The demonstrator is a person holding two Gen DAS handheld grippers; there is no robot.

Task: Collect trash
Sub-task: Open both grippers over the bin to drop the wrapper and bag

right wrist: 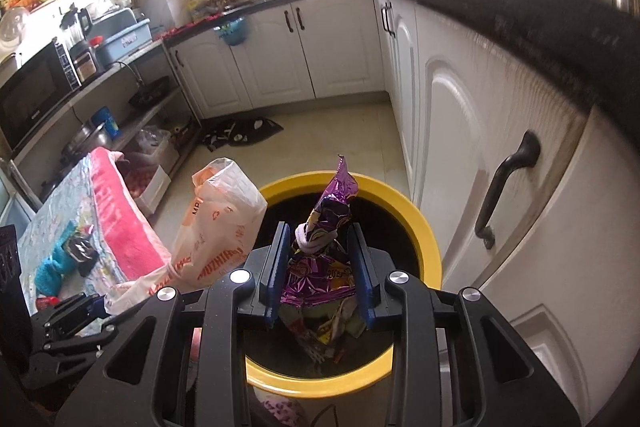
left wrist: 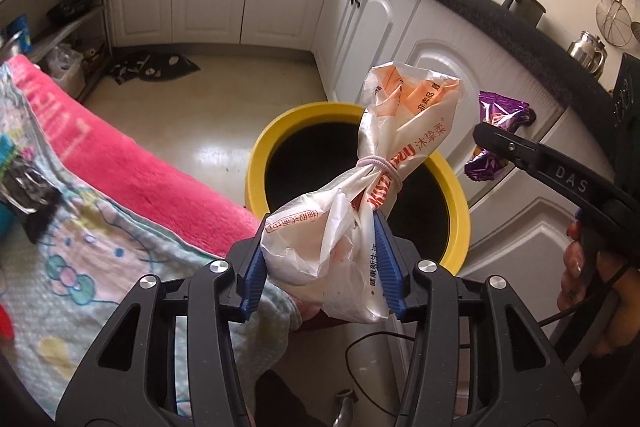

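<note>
A white and orange plastic bag, tied at the waist with a rubber band, sticks up from my left gripper, whose blue pads press on its lower half. It hangs over the near rim of a yellow bin. To the right, my right gripper holds a crumpled purple wrapper in the air beside the bin. In the right wrist view the purple wrapper stands between the pads of the right gripper, above the yellow bin. The bag and left gripper show at the left.
A table under a pink towel and a patterned cloth stands left of the bin, with a black packet on it. White cabinets run close on the right. Some trash lies inside the bin. A dark mat lies on the far floor.
</note>
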